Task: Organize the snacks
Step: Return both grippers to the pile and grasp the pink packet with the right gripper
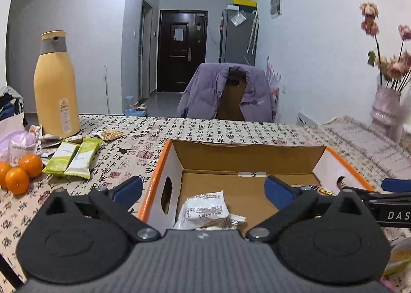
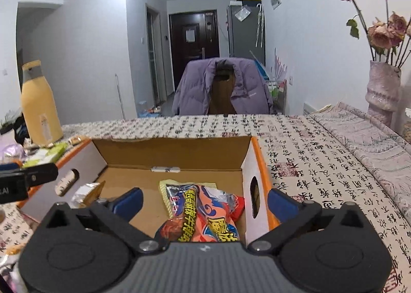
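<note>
Left gripper [image 1: 204,191] spread wide, empty; white packet [image 1: 203,212] lies in box [image 1: 154,172] between its fingers. Right gripper [image 2: 204,200] wide, empty, over orange bag [image 2: 205,213].

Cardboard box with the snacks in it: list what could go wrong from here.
1. The left gripper straddles the cardboard box wall with open jaws; moving sideways could catch it and drag the box.
2. The right gripper also straddles a wall beside the orange snack bag.
3. The green packets lie next to three oranges, which a reach could set rolling.
</note>
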### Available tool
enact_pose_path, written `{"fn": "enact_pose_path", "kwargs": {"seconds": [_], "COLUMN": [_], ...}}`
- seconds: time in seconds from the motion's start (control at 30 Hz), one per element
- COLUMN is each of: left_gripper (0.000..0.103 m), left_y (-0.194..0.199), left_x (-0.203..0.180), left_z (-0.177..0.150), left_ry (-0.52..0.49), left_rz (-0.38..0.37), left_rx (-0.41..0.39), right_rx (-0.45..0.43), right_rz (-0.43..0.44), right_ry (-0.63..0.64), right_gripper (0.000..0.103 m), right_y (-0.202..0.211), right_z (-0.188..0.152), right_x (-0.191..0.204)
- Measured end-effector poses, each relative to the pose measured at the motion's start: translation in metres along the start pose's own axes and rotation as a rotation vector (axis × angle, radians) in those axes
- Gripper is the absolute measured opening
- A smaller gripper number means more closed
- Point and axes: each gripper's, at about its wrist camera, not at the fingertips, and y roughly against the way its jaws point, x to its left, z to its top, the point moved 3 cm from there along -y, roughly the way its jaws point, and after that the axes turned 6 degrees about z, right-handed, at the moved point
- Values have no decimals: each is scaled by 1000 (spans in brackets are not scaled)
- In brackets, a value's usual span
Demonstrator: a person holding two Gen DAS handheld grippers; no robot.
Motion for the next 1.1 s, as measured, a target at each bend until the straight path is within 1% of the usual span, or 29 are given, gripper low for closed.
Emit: {"fn": "enact_pose_path", "kwargs": {"seconds": [0.23,0.3,0.37,0.5,0.77,1.1], "left_gripper": [103,103,103,103,103,103], "left_y": [39,52,61,78,102,117], "left_x": [7,8,11,16,26,35], "left_z": [-7,-11,-16,-28,-58,-94], "left_ry": [13,10,12,22,12,-20], "left_rz": [-33,-24,-23,-44,-44,-65], "left_rx": [-49,-58,-62,-58,-61,-9], "right_rx": [-81,-98,-117,-138,-122,-91], "right_rz": [16,25,33,52,72,69], "right_ry": [34,38,46,49,53,49], "right_gripper": [103,103,103,103,103,103], "right_y": [49,62,76,97,117,136], "right_z": [-8,-11,-16,-27,-60,-97], "right_x": [10,15,19,26,33,33]}}
